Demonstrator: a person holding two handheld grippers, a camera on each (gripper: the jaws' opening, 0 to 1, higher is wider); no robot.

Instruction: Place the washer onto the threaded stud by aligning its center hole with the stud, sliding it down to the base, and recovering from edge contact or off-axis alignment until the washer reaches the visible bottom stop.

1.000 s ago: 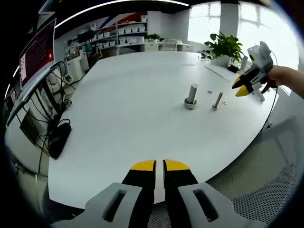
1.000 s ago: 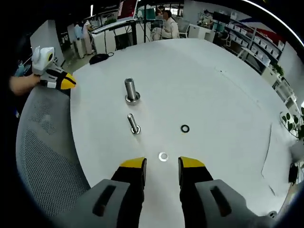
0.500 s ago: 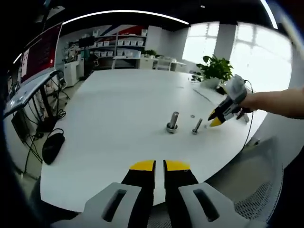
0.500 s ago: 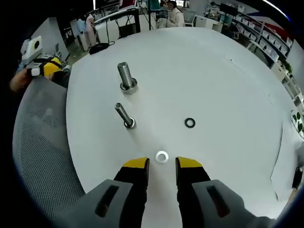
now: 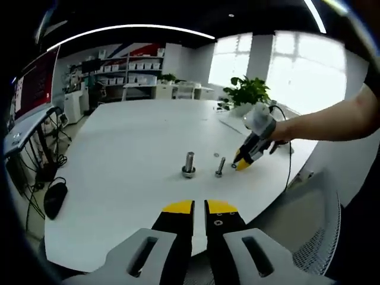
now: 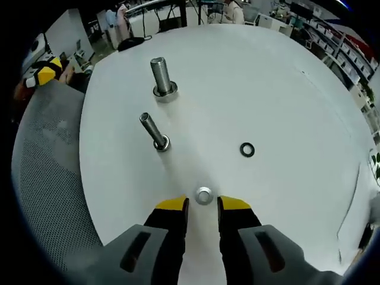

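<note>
Two views recorded the moment, taken in turn.

Left gripper view: the left hand-held gripper (image 5: pixel 199 207) hung off the near edge of the white desk (image 5: pixel 130 142), its jaws together and holding nothing. Well ahead stood a thick stud (image 5: pixel 189 164) and a thinner threaded stud (image 5: pixel 220 167), both upright. The right hand-held gripper (image 5: pixel 242 164) reached in from the right, tips down at the desk just beyond the thin stud. The washer could not be made out from this range.

Right gripper view: the right hand-held gripper (image 6: pixel 202 205) had its jaws slightly apart, clamped on nothing. The washer (image 6: pixel 203 195) lay flat on the desk just ahead of the gap between the tips, so this gripper was far the nearer. A dark ring (image 6: pixel 247 149) lay apart to the right. The thin stud (image 6: pixel 154 132) rose beyond and to the left, its long axis leaning in the fisheye; the thick stud (image 6: pixel 161 76) stood farther on. Thread detail on the thin stud was hard to read.
</note>
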